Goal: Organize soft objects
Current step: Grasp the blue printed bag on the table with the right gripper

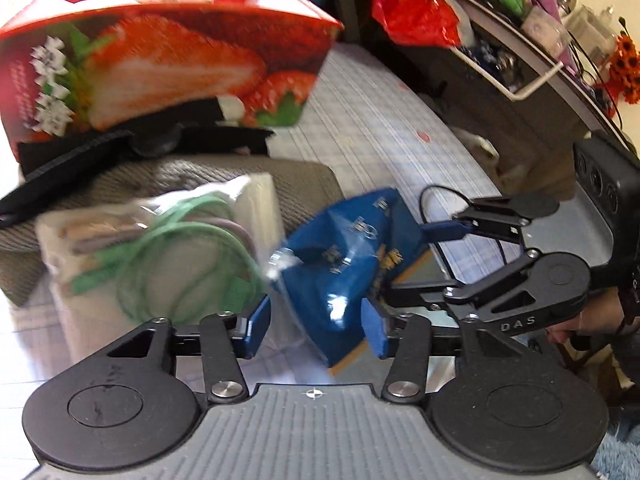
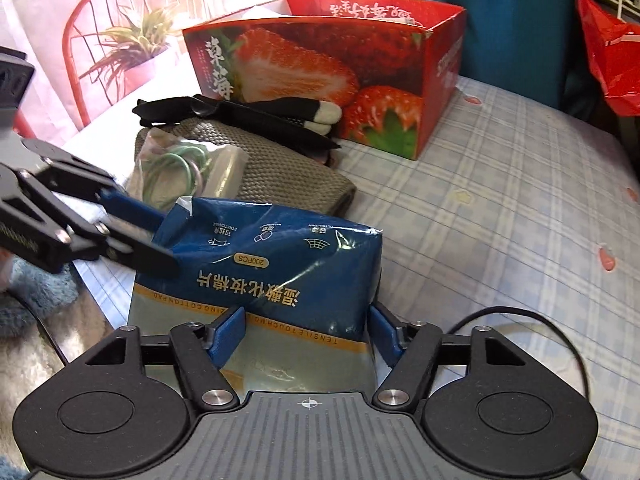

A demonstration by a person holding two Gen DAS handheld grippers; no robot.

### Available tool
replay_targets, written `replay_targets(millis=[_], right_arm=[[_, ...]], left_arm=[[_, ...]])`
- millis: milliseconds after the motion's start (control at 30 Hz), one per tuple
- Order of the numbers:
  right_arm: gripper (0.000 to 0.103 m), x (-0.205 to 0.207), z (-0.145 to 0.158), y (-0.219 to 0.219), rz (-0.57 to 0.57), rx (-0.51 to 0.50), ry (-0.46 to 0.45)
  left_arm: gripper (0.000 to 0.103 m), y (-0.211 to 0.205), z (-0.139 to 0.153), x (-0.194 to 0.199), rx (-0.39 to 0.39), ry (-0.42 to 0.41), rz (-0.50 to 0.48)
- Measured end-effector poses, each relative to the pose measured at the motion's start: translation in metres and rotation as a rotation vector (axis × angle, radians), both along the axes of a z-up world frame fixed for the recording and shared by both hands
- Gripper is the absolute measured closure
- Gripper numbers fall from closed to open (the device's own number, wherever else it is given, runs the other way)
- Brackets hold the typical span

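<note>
1. Centrally in both views sits the blue plastic packet of cotton pads (image 1: pixel 344 264) (image 2: pixel 272 256), over the pale blue checked sheet (image 2: pixel 500 220) and tilted, with its printed face towards the right wrist camera.
2. At the bottom of the right wrist view, the right gripper (image 2: pixel 307 332) (image 1: pixel 416 260) has its fingers (image 2: pixel 230 332) about half open, pressed on both sides of the packet's near end and gripping it.
3. At the left of that view, the left gripper (image 2: pixel 166 236) (image 1: pixel 316 328) straddles the packet's far corner. Its fingers (image 1: pixel 256 324) stand partly open around the packet; whether both press on it I cannot tell.
4. Behind the packet lie a clear bag of green bands (image 2: pixel 180 168) on a grey knitted cloth (image 2: pixel 280 168), and a black glove with pale fingertips (image 2: pixel 240 112).
5. At top centre of the right wrist view stands an open red cardboard box printed with strawberries (image 2: pixel 320 72) (image 1: pixel 160 60), just behind the glove.
</note>
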State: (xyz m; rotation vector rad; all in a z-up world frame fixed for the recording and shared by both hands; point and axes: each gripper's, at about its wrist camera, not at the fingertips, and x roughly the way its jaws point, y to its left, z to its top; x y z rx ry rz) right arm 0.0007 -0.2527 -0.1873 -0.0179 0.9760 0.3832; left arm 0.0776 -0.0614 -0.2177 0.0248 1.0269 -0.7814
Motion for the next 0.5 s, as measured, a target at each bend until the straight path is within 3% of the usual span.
replay_targets(millis=[167,300,500], right_arm=[[0.046,0.000,0.000,0.006,-0.022,0.012,-0.008],[0.056,0.000,0.009,0.005,-0.045,0.043,-0.019],[0.057,0.005,0.039,0.009,-0.049,0.068,-0.106]], left_arm=[[0.060,-0.006,-0.004,-0.003,0.014,-0.005,-0.017],[0.062,0.002,0.008,-0.007,-0.011,-0.060,0.010],[0.062,0.015,0.035,-0.008,-0.051,-0.175,0.053]])
